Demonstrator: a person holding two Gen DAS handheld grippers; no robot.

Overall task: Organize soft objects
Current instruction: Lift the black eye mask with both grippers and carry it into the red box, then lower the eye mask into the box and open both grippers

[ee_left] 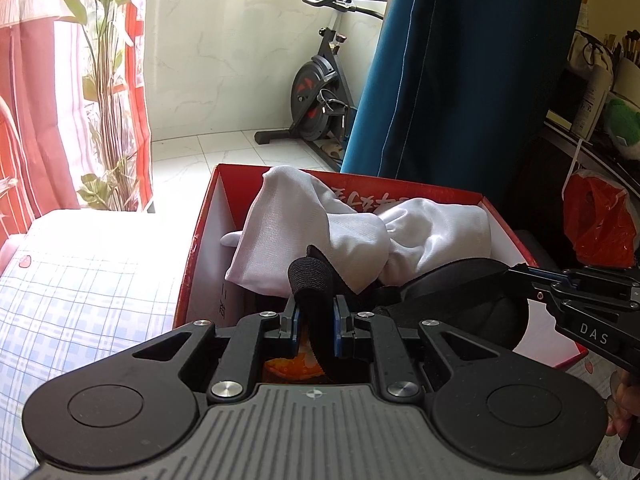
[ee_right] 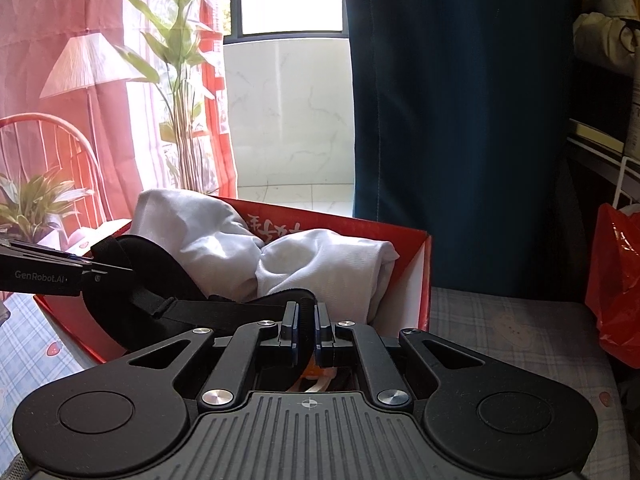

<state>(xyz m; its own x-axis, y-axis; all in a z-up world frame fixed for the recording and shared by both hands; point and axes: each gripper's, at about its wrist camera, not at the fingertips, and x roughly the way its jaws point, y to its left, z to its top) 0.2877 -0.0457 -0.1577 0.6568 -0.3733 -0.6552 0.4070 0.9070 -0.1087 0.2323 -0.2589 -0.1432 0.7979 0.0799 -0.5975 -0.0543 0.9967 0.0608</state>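
From the left wrist camera, the left gripper [ee_left: 316,322] is clamped narrow on a black elastic strap [ee_left: 314,280], whose ribbed end sticks up just past the blue pads. The strap belongs to a black padded eye mask [ee_left: 460,304] that hangs over the near part of a red cardboard box [ee_left: 200,240]. Bundled white cloth [ee_left: 320,224] fills the far part of the box. The box sits on a blue-checked bedsheet [ee_left: 80,288]. The right gripper [ee_left: 520,276] comes in from the right, its tip at the mask's right edge. Farther off stand an exercise bike [ee_left: 316,96], a dark blue curtain [ee_left: 460,72] and, at the right, a red plastic bag [ee_left: 596,224]. From the right wrist camera, the right gripper [ee_right: 306,324] is pinched almost fully together on the strap [ee_right: 224,312], which runs left to the eye mask [ee_right: 148,276]. The left gripper [ee_right: 100,270] reaches in from the left and holds the mask's far side. Behind lie the white cloth [ee_right: 288,256] and the red box [ee_right: 416,276], with a tall green plant [ee_right: 180,60] by the window.
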